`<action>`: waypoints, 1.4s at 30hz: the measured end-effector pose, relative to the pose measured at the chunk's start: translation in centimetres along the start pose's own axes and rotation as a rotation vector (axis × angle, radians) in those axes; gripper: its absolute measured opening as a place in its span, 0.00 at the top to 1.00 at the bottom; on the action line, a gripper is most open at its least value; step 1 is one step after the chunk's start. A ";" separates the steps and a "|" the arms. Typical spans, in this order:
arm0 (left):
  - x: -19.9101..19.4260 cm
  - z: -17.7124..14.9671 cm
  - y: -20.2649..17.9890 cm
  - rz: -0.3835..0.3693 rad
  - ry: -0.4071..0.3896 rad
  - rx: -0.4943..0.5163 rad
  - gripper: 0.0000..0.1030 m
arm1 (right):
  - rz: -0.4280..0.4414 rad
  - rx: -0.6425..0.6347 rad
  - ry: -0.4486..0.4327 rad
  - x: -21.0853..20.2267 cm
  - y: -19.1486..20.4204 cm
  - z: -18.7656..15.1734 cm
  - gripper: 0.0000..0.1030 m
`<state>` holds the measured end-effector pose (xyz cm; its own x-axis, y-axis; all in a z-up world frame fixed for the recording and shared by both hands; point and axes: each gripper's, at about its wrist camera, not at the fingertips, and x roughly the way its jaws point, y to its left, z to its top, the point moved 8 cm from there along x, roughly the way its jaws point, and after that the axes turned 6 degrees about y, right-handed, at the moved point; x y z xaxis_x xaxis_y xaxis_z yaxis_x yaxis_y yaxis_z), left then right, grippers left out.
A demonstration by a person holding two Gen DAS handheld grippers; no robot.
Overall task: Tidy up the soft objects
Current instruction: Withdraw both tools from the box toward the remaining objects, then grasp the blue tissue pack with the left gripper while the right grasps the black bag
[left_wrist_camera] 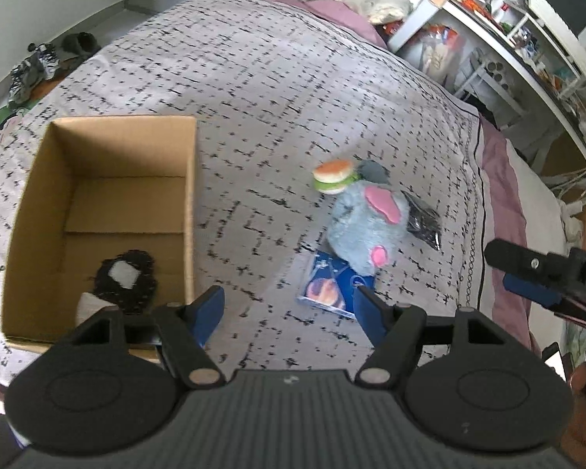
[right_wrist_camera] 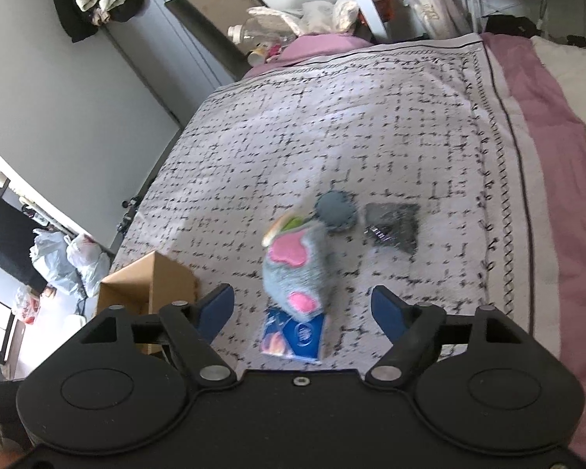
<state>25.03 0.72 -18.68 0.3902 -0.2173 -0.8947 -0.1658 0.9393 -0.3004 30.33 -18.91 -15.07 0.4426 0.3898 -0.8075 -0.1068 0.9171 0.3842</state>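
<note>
A blue-grey plush mouse [left_wrist_camera: 365, 226] with pink ears lies on the patterned bedspread [left_wrist_camera: 254, 78]. A soft burger toy [left_wrist_camera: 334, 176] and a round grey pad [left_wrist_camera: 373, 172] sit behind it, a dark shiny packet [left_wrist_camera: 424, 219] to its right, a blue packet [left_wrist_camera: 332, 287] partly under it. An open cardboard box [left_wrist_camera: 105, 211] on the left holds a black fuzzy item [left_wrist_camera: 127, 275] with a white patch. My left gripper [left_wrist_camera: 289, 308] is open and empty above the bed beside the box. My right gripper [right_wrist_camera: 302, 308] is open and empty, just short of the mouse [right_wrist_camera: 297, 273] and blue packet [right_wrist_camera: 295, 336].
The box corner [right_wrist_camera: 152, 285] shows left in the right wrist view. The right gripper also shows at the right edge of the left wrist view [left_wrist_camera: 543, 273]. A pink sheet [right_wrist_camera: 558, 156] runs along the bed's right side. Cluttered white shelves [left_wrist_camera: 508, 39] stand beyond the bed.
</note>
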 end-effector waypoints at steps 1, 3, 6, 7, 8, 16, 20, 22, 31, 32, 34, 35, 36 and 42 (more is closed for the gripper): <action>0.2 -0.1 -0.3 -0.001 0.003 0.005 0.31 | -0.002 0.001 0.001 0.1 -0.4 0.2 0.25; 0.8 -0.1 -1.1 0.002 0.015 0.016 0.31 | 0.000 0.009 0.004 0.2 -1.1 0.5 0.25; 1.8 -0.3 -2.2 0.009 0.033 0.029 0.19 | -0.005 0.016 0.002 0.4 -2.0 0.9 0.18; 2.1 -0.3 -2.5 0.009 0.035 0.034 0.17 | -0.007 0.015 -0.003 0.4 -2.3 1.1 0.15; 2.4 -0.4 -2.8 0.011 0.038 0.040 0.16 | -0.009 0.015 -0.010 0.4 -2.6 1.3 0.08; 5.6 -1.0 -4.9 0.032 0.083 0.070 0.15 | -0.027 0.047 -0.014 1.5 -5.6 2.4 0.00; 7.1 -1.2 -5.7 0.053 0.086 0.085 0.15 | -0.014 0.107 0.008 2.8 -7.4 2.1 0.00; 7.8 -1.3 -5.7 0.060 0.090 0.072 0.15 | 0.002 0.121 0.007 3.1 -7.8 2.2 0.00; 11.3 -1.6 -6.1 0.082 0.097 0.058 0.15 | 0.025 0.160 0.027 5.0 -9.5 2.7 0.00; 11.6 -1.6 -6.1 0.086 0.096 0.059 0.15 | 0.031 0.165 0.030 5.2 -9.6 2.7 0.00; 12.2 -1.5 -6.1 0.092 0.095 0.059 0.15 | 0.040 0.179 0.038 5.7 -10.0 2.8 0.00; 12.4 -1.4 -6.1 0.098 0.093 0.060 0.15 | 0.042 0.184 0.041 5.8 -10.1 2.9 0.00; 12.6 -1.3 -6.1 0.103 0.088 0.063 0.15 | 0.042 0.187 0.043 6.0 -10.2 2.9 0.00; 13.5 -0.9 -6.2 0.147 0.043 0.103 0.15 | 0.030 0.162 0.036 6.9 -10.4 3.3 0.00</action>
<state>30.54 -8.30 -29.20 0.3292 -0.0848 -0.9404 -0.1233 0.9836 -0.1318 37.48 -25.99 -23.13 0.4086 0.4224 -0.8091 0.0271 0.8805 0.4733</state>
